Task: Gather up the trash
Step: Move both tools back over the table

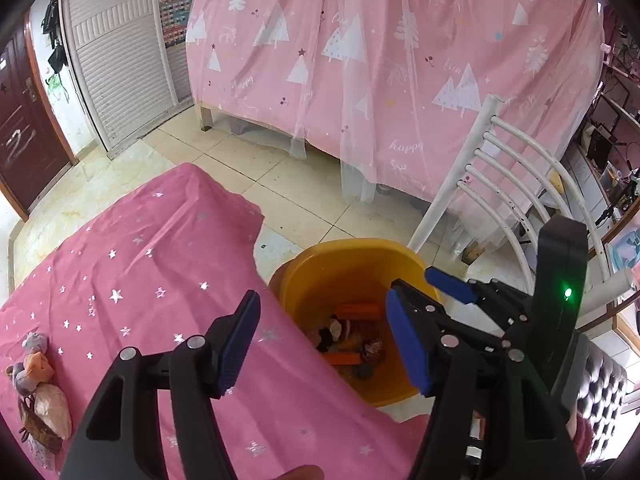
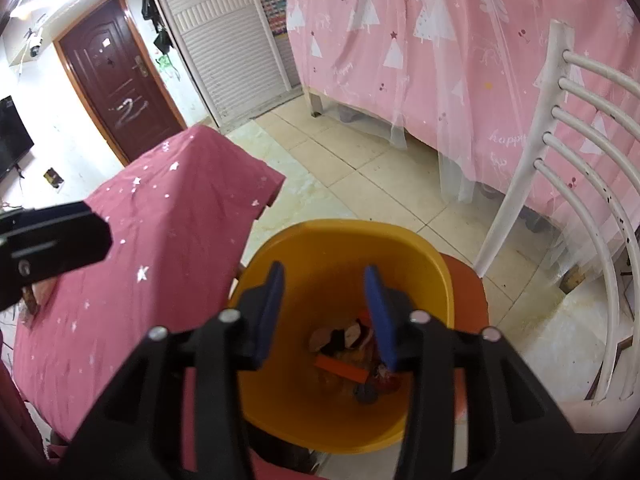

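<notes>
A yellow bin (image 1: 304,276) stands on an orange chair seat beside the table and holds several pieces of trash (image 1: 352,340); the bin also shows in the right wrist view (image 2: 332,240) with the trash (image 2: 352,352) at its bottom. My left gripper (image 1: 324,344) is open and empty over the table edge next to the bin. My right gripper (image 2: 324,312) is open and empty directly above the bin; it also shows in the left wrist view (image 1: 420,292). Several crumpled wrappers (image 1: 40,384) lie on the pink star-patterned tablecloth (image 1: 160,280) at the far left.
A white slatted chair back (image 2: 580,200) rises right of the bin. A bed draped in pink tree-print curtain (image 1: 380,60) fills the background. A tiled floor (image 1: 280,184) lies between table and bed. A dark door (image 2: 120,76) and white louvred wardrobe (image 2: 224,48) stand at the left.
</notes>
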Demonstrator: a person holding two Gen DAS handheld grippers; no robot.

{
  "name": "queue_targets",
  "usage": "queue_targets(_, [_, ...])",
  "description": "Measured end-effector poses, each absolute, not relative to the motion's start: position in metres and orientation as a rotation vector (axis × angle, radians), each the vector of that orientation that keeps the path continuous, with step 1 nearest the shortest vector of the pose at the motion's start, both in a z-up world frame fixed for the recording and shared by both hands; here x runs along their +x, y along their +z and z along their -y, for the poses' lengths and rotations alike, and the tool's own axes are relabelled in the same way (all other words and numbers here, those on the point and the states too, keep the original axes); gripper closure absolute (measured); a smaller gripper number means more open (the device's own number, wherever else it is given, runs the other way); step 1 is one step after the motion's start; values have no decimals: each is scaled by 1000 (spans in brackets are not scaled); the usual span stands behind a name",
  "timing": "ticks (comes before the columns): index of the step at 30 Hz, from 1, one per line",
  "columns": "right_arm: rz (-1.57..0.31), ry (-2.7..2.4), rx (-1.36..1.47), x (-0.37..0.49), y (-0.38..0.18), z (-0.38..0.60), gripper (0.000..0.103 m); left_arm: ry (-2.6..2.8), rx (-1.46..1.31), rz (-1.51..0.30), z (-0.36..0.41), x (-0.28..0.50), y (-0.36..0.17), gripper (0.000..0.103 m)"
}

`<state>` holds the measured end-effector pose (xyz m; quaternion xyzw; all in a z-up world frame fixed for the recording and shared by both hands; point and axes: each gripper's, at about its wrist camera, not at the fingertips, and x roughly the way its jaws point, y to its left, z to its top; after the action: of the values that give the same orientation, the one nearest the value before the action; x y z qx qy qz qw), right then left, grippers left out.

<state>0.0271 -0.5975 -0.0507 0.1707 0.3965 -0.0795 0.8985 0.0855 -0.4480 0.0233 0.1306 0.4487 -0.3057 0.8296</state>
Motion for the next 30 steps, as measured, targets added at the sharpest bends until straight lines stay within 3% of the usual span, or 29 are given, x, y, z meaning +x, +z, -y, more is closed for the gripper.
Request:
queue_targets(5, [-806,-150,320,27,-43,581,56,-633,242,-928,423,88,31,43])
queue_targets(8, [-801,-137,299,28,-39,570,43,-620,231,-911,407,87,36,43])
queue_targets(13, [-783,-106,257,28,-24,544,41,-602,210,-881,371,85,49,41])
queue_targets(16, [-764,-83,246,26,-15,531,32,-591,205,-860,347,84,57,39])
queue_targets(30, [-750,94,180,45,7,443,29,-475,156,-772,226,80,94,36])
